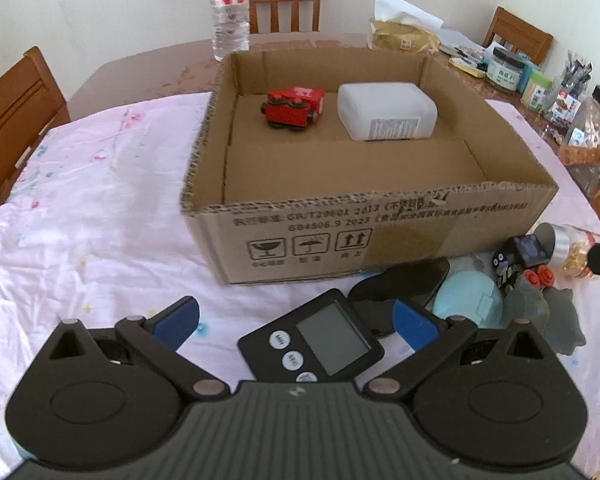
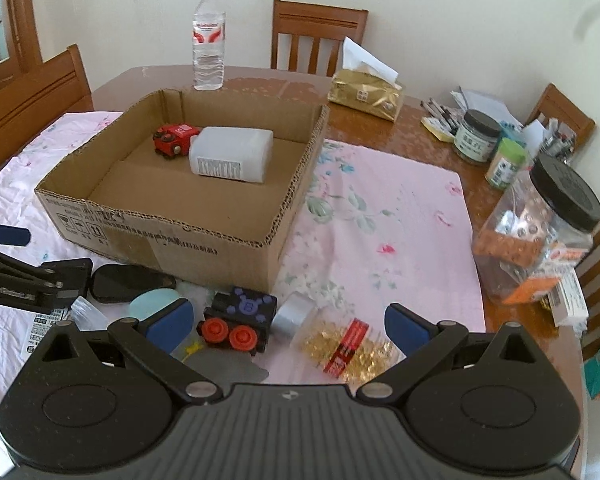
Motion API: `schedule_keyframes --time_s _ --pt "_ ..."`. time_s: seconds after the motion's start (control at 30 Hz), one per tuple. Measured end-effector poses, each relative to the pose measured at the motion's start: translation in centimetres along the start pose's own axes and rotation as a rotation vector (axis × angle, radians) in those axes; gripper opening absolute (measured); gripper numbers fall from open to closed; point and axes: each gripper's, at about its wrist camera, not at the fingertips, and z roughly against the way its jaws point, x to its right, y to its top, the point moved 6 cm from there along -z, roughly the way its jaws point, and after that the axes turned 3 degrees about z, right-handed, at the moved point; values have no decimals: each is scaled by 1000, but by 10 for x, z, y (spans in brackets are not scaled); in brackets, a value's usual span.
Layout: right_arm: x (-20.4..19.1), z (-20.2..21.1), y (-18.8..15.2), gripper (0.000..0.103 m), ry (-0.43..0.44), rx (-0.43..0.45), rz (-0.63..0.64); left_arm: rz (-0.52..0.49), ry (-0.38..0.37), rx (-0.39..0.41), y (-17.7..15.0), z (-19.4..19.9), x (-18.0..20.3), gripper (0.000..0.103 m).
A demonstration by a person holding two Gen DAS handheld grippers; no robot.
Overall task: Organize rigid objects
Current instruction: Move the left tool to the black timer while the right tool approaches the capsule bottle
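An open cardboard box (image 1: 380,236) (image 2: 204,248) holds a red toy train (image 1: 294,108) (image 2: 174,140) and a white plastic container (image 1: 386,111) (image 2: 232,154). My left gripper (image 1: 296,318) is open, with a black digital timer (image 1: 312,344) lying on the cloth between its fingers. My right gripper (image 2: 286,322) is open over a black toy train with red wheels (image 2: 240,318) (image 1: 520,260) and a small jar of gold flakes (image 2: 340,340). A black oval case (image 1: 400,284) (image 2: 130,278) and a light blue round case (image 1: 470,300) (image 2: 152,302) lie in front of the box.
A pink floral cloth (image 2: 392,216) covers the wooden table. A water bottle (image 2: 208,40), a gold tissue pack (image 2: 366,92), jars (image 2: 476,136) and a large black-lidded jar (image 2: 540,232) stand at the back and right. Chairs (image 2: 318,36) surround the table.
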Motion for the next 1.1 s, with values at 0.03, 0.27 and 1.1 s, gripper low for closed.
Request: schedule_keyframes --time_s 0.03,0.27,1.1 --pt "0 0 -2 103 -2 -5 -6 -2 8 -7 -1 -3 0 102" --pt "9 -4 -13 103 -36 -39 -56 -6 26 -48 -8 -9 -8 102" --pt "43 -57 -40 103 -187 -185 -115 18 -23 -90 2 -23 -24 103"
